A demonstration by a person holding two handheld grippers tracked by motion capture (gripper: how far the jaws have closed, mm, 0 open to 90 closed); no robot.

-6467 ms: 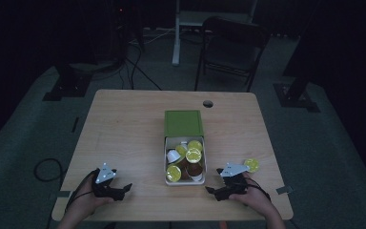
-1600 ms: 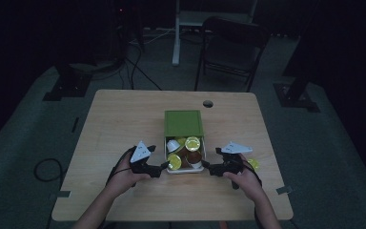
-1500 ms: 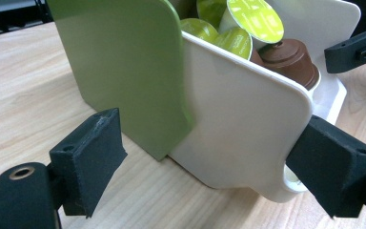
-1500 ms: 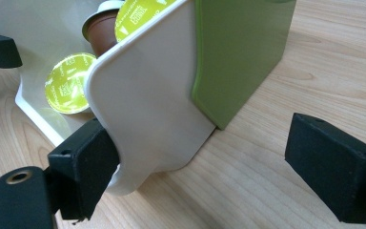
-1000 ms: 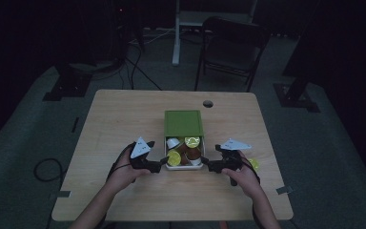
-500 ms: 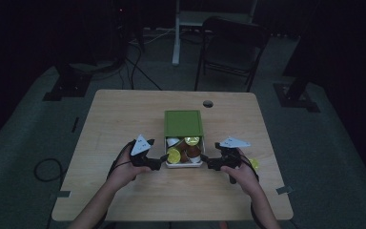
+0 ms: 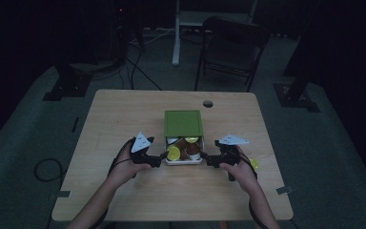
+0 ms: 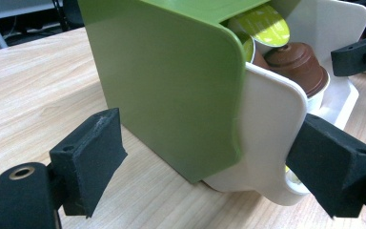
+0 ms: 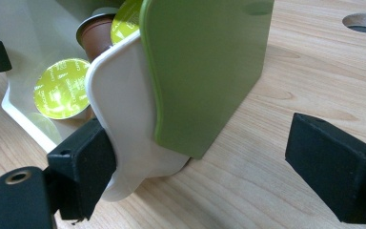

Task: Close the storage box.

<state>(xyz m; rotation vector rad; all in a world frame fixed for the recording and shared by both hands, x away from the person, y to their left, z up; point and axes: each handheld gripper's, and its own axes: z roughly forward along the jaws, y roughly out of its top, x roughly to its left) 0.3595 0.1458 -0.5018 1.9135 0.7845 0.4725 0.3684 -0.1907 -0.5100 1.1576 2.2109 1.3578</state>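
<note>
both claws closer to tray

There is small printed text on the yellow-green foil lid of one capsule in the right gripper view, but the letters are too small to read. A similar lid in the left gripper view also has faint print, not legible.
</note>
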